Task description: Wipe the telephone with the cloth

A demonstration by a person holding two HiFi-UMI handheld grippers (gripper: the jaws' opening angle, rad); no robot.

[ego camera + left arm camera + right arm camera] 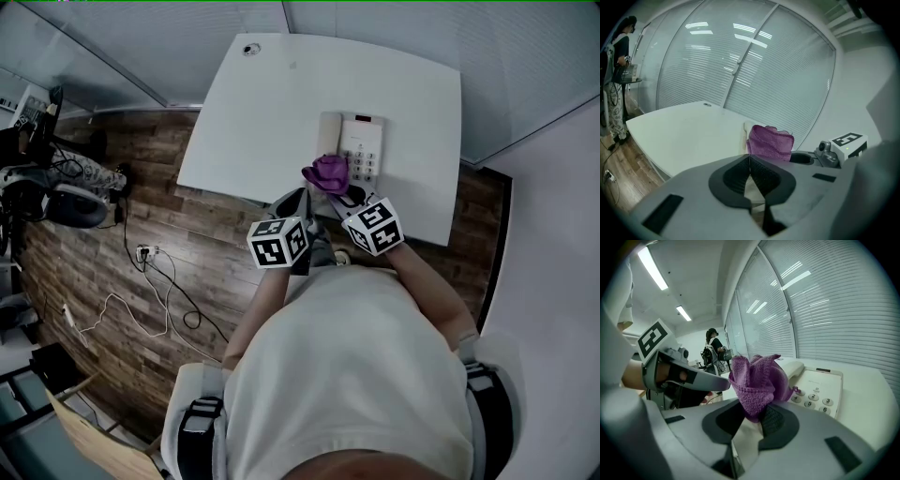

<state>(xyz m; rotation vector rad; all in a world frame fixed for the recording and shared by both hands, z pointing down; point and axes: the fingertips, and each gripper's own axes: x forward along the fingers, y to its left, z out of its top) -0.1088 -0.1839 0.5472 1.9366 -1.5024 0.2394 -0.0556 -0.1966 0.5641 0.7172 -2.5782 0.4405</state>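
A white telephone (354, 145) with a keypad lies on the white table (281, 103); its keypad (816, 397) and handset (793, 367) show in the right gripper view. A bunched purple cloth (757, 382) stands up out of my right gripper (757, 417), which is shut on it just in front of the phone. In the head view the cloth (327, 172) sits over the phone's near edge. My left gripper (750, 165) is shut with nothing between its pads, to the left of the right one, near the table's front edge. From it the cloth (770, 141) hides most of the phone.
Slatted glass partitions (740, 70) enclose the table's far sides. A wood floor (141, 234) with loose cables lies left of the table. A person (714, 348) stands at equipment in the background. A small round grommet (250, 49) sits at the table's far corner.
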